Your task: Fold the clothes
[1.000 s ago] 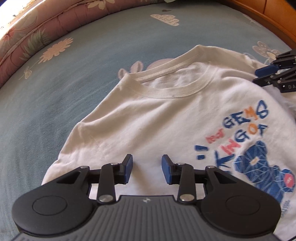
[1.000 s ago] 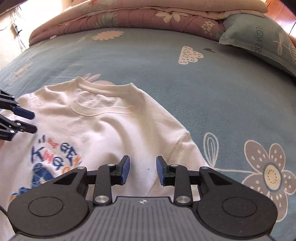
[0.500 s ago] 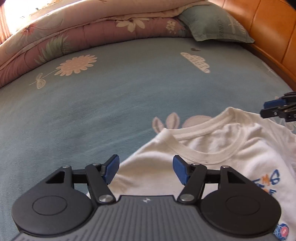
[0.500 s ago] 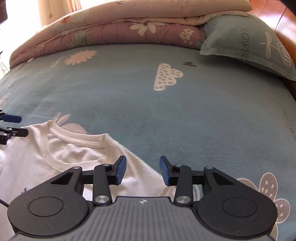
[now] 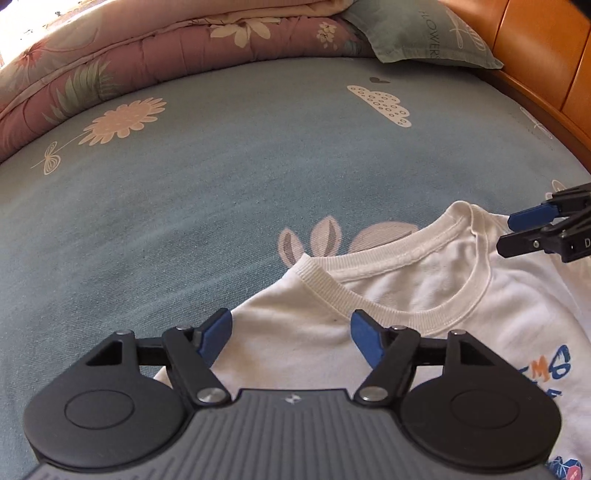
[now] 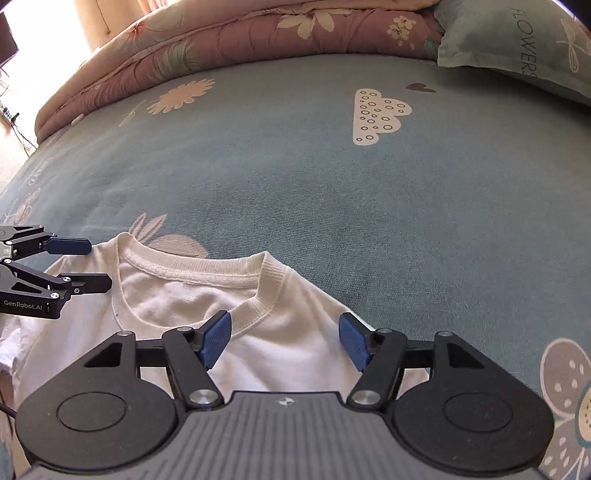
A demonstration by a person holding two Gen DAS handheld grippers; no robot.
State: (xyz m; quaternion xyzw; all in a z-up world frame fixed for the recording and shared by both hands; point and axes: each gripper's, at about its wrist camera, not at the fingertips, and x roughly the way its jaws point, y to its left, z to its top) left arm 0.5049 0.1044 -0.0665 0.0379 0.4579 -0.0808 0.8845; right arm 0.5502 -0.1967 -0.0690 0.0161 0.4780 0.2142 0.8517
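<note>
A white T-shirt with a blue and orange print lies flat, front up, on the blue bedsheet. My left gripper is open over the shirt's left shoulder, just short of the ribbed collar. My right gripper is open over the right shoulder of the shirt, beside the collar. Each gripper shows in the other's view: the right one at the far right edge, the left one at the far left. Neither holds cloth.
A folded floral quilt lies along the far side of the bed, with a grey-green pillow beside it. An orange wooden headboard runs along the right. The quilt and pillow also show in the right wrist view.
Both grippers have moved up the shirt from chest level to the shoulders by the collar, and both jaws have opened wider. The print has slid mostly out of view.
</note>
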